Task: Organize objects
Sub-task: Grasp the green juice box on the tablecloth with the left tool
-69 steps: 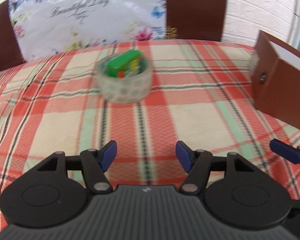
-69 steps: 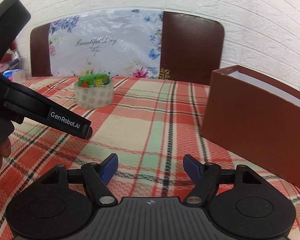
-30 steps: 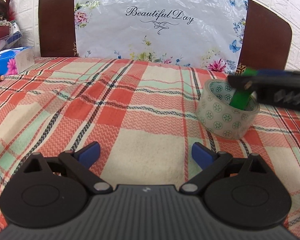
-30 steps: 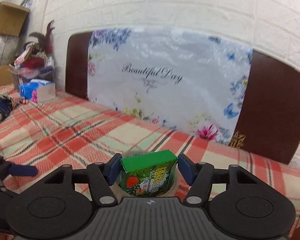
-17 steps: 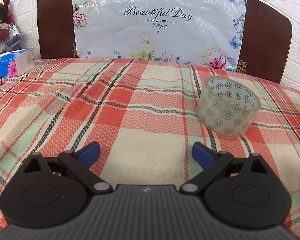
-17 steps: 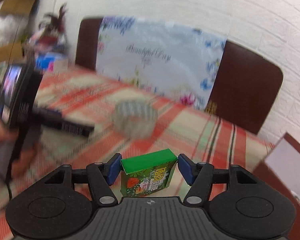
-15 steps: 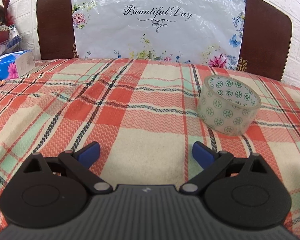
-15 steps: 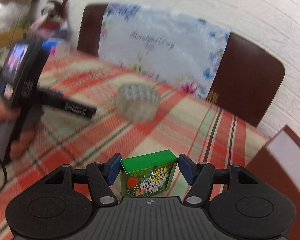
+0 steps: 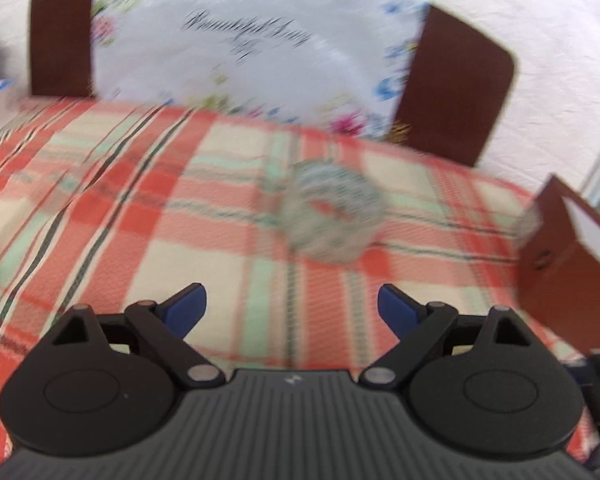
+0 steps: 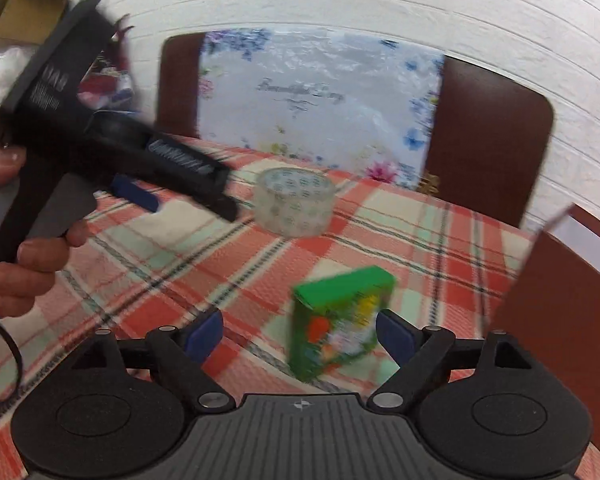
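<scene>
Fingers of right gripper (image 10: 299, 332) opening, pads clear of small green printed carton (image 10: 340, 322) between them on plaid worktop (image 10: 180, 264). Left gripper (image 9: 292, 305) wide, closing, empty. Clear patterned tape roll (image 10: 294, 207) farther back.

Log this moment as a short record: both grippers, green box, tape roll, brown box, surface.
left gripper: open, jaws closing, nothing between them
right gripper: jaws opening, pads off the green box
green box: blurred, tilted, between the right jaws nearer the right pad, on or just above the cloth
tape roll: on the cloth, hollow, beyond the green box
brown box: at right, open top
surface: plaid tablecloth
</scene>
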Available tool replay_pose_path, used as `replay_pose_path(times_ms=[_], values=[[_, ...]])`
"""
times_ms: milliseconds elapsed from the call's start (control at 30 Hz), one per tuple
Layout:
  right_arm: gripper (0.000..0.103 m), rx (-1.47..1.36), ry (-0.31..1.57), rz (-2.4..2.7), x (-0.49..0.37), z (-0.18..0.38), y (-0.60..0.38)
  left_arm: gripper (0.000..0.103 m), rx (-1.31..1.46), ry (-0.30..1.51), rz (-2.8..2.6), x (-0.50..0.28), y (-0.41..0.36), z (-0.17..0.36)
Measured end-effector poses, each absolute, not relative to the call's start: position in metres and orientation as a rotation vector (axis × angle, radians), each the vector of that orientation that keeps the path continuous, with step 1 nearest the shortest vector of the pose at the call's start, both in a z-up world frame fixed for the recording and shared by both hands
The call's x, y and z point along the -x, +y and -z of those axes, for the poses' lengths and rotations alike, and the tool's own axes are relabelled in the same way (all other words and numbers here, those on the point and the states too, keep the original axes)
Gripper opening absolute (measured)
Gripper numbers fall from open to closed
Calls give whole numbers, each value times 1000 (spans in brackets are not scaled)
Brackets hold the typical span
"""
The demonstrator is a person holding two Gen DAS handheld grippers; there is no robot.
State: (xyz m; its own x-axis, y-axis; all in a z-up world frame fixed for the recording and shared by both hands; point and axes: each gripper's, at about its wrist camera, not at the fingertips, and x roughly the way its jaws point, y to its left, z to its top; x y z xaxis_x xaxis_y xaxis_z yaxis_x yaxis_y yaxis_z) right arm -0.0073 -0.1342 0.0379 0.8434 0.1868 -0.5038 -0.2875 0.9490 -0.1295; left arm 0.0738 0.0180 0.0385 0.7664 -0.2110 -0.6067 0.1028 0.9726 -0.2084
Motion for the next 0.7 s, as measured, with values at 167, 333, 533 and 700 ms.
replay_pose_path(times_ms=[167, 333, 533, 700], values=[[78, 223, 512, -293, 5, -32, -122, 93, 138, 676, 217, -70, 9, -51], [84, 133, 516, -219, 6, -32, -148, 83, 162, 761, 289, -82, 6, -40], [83, 135, 592, -181, -13, -17, -147, 73, 197, 846, 412, -91, -13, -21], [80, 106, 616, -201, -26, -10, -141, 65, 157, 862, 455, -93, -27, -7]])
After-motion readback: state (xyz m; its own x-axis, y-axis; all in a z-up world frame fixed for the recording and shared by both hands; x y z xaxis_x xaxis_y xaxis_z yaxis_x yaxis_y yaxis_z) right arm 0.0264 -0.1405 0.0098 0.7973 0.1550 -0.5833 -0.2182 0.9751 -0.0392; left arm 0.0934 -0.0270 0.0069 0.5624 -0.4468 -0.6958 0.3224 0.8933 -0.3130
